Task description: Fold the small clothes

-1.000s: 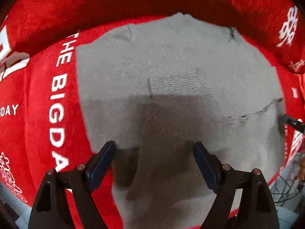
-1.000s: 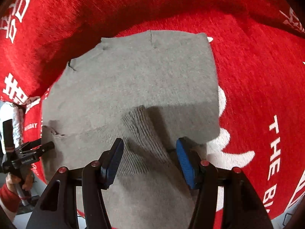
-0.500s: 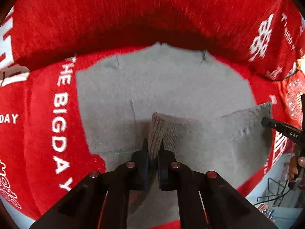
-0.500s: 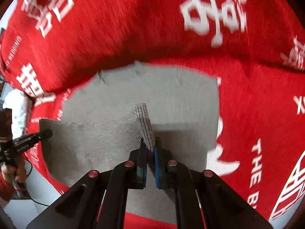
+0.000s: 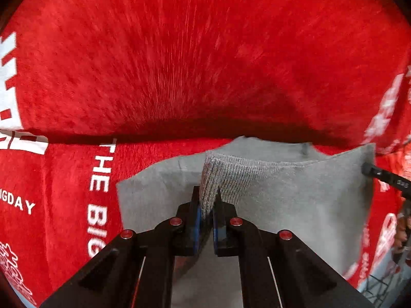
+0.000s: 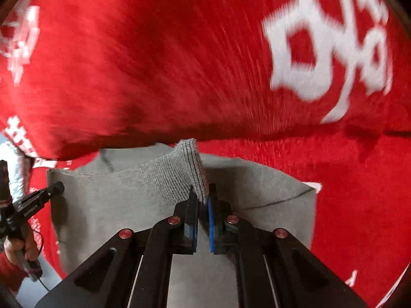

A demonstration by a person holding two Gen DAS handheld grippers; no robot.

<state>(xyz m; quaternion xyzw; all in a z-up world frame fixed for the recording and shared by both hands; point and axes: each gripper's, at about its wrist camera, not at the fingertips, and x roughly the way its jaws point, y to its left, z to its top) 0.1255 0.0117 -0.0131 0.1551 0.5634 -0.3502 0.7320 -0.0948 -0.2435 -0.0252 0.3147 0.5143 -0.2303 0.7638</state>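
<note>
A small grey knit garment (image 5: 295,200) lies on a red plush blanket (image 5: 179,64). My left gripper (image 5: 206,205) is shut on the garment's ribbed hem corner (image 5: 218,177) and holds it lifted. My right gripper (image 6: 203,200) is shut on the other ribbed hem corner (image 6: 190,164), also lifted. The hem edge stretches between the two grippers above the flat lower layer (image 6: 269,192). The right gripper's tip shows at the right edge of the left wrist view (image 5: 380,174). The left gripper's tip shows at the left of the right wrist view (image 6: 43,195).
The red blanket with white lettering (image 5: 99,177) covers the seat and rises as a backrest (image 6: 179,51) just behind the garment. A hand (image 6: 18,249) holds the left gripper's handle at the lower left. A pale floor shows at the lower right corner (image 5: 372,282).
Both grippers went from open over the hem to shut on its corners. They have since lifted the hem and carried it away from me toward the garment's far edge.
</note>
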